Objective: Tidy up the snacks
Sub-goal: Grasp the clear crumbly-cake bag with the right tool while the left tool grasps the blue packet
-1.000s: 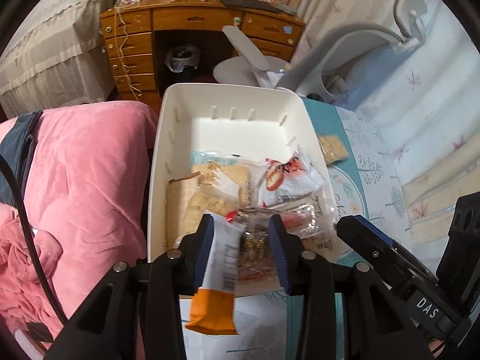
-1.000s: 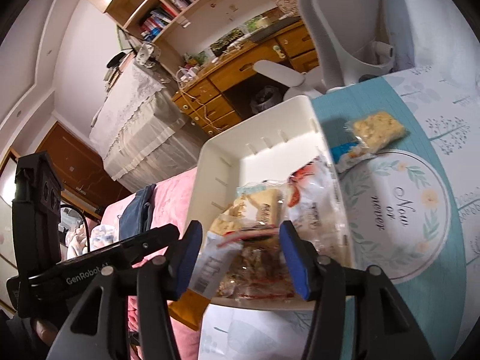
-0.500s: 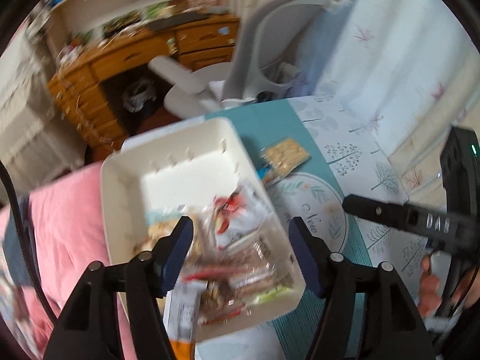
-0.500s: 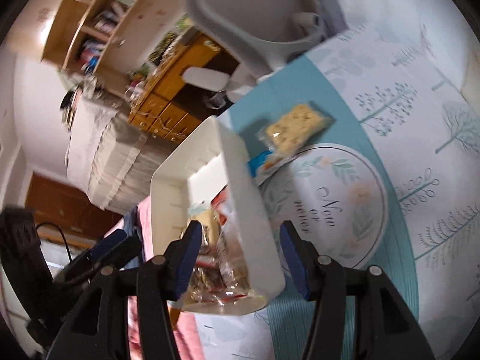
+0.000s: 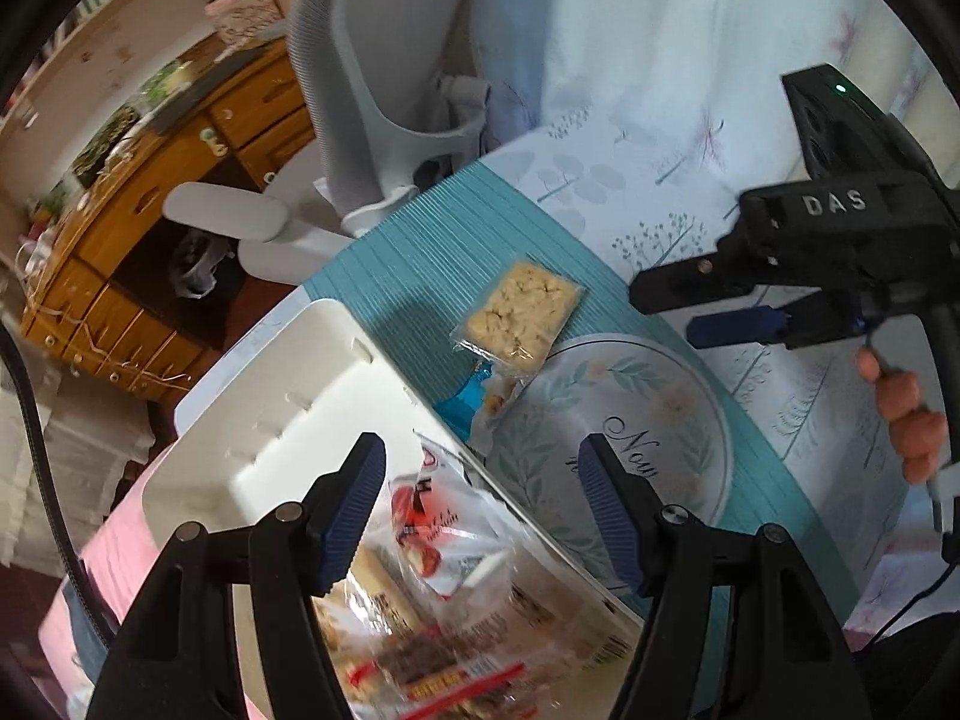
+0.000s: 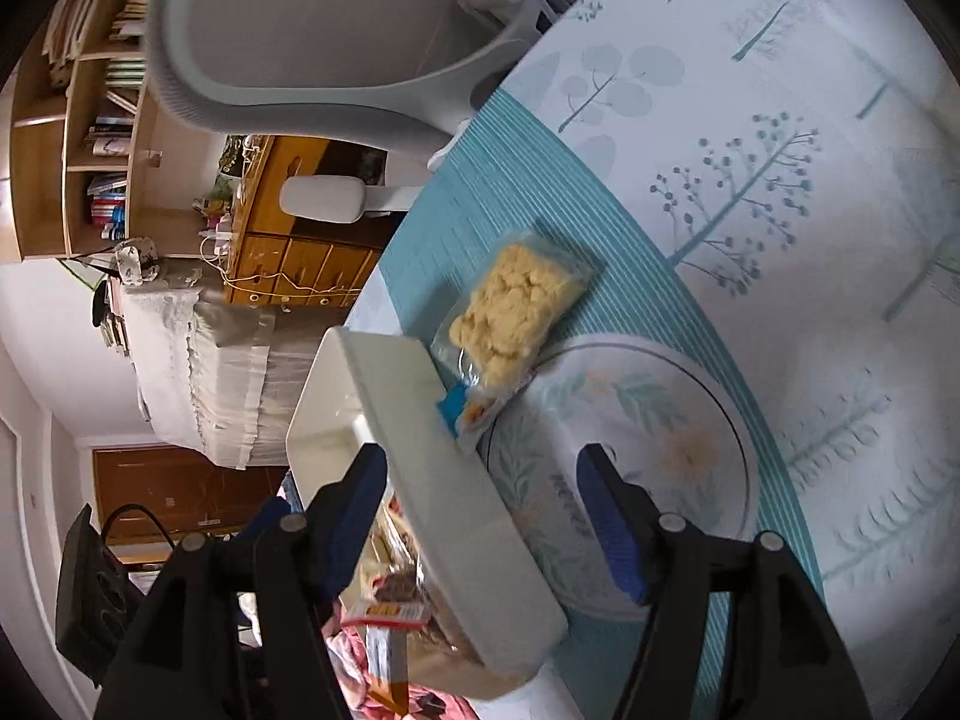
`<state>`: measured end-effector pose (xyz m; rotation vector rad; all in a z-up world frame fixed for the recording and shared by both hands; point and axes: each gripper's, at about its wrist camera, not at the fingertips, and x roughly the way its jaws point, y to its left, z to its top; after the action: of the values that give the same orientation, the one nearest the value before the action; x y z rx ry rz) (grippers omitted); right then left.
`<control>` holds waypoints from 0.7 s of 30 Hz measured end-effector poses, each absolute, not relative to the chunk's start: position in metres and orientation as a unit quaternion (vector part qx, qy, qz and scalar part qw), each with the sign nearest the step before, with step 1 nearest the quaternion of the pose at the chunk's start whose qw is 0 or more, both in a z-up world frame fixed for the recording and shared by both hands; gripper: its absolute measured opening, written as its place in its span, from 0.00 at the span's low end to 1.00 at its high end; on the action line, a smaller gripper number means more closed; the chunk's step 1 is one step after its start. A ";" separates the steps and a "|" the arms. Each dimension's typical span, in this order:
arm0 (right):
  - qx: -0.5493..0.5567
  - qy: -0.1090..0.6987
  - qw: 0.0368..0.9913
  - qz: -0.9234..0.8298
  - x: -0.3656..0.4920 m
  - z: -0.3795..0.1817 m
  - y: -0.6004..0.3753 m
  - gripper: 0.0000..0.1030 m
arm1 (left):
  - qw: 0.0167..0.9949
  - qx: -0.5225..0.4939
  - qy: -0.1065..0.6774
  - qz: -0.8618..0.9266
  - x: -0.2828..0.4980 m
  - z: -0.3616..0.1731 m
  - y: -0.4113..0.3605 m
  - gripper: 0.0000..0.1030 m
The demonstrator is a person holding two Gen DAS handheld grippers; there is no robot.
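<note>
A white bin (image 5: 288, 396) holds several snack packets, among them a red and white packet (image 5: 432, 528). It also shows in the right wrist view (image 6: 432, 456). A clear packet of yellow crisped snack (image 5: 522, 309) lies on the teal cloth just right of the bin; the right wrist view (image 6: 516, 306) shows it too. My left gripper (image 5: 480, 504) is open and empty over the bin's right rim. My right gripper (image 6: 480, 504) is open and empty over the bin's edge and the round print; it appears in the left wrist view (image 5: 708, 306) to the right of the loose packet.
A grey office chair (image 5: 384, 78) stands beyond the table's far edge, with a wooden desk (image 5: 150, 210) behind. The tablecloth (image 6: 750, 180) has tree prints and a round floral print (image 6: 648, 438). Pink bedding (image 5: 108, 552) lies left of the bin.
The orange and white packet has left my left gripper and sits in the bin's near end. Both grippers have swung right toward the loose packet, and the left jaws have opened wider.
</note>
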<state>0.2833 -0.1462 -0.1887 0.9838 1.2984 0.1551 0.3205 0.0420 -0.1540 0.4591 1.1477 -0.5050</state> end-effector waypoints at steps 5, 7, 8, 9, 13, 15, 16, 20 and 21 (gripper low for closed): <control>0.459 0.579 0.669 0.083 0.307 -0.219 -0.148 0.64 | 0.762 0.237 0.548 -0.251 0.339 -0.172 0.031 0.65; 0.462 0.585 0.661 0.086 0.314 -0.232 -0.145 0.64 | 0.753 0.246 0.554 -0.257 0.345 -0.180 0.027 0.68; 0.467 0.588 0.654 0.089 0.317 -0.240 -0.143 0.64 | 0.749 0.249 0.557 -0.259 0.347 -0.183 0.026 0.68; 0.470 0.591 0.649 0.091 0.319 -0.246 -0.141 0.64 | 0.746 0.251 0.559 -0.262 0.349 -0.185 0.024 0.68; 0.483 0.590 0.639 0.100 0.324 -0.262 -0.132 0.64 | 0.734 0.251 0.570 -0.271 0.355 -0.193 0.021 0.69; 0.482 0.592 0.638 0.100 0.329 -0.269 -0.128 0.64 | 0.728 0.254 0.576 -0.270 0.359 -0.199 0.019 0.69; 0.481 0.592 0.639 0.101 0.331 -0.271 -0.127 0.62 | 0.726 0.256 0.579 -0.269 0.361 -0.201 0.019 0.69; 0.481 0.584 0.645 0.104 0.339 -0.279 -0.125 0.45 | 0.720 0.261 0.588 -0.259 0.369 -0.210 0.017 0.69; 0.481 0.584 0.646 0.106 0.340 -0.281 -0.124 0.40 | 0.719 0.262 0.590 -0.257 0.372 -0.212 0.016 0.69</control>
<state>0.3405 -0.1241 -0.2813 1.0938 1.3285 0.2409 0.3721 0.0162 -0.2122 0.5795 1.3045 -0.5675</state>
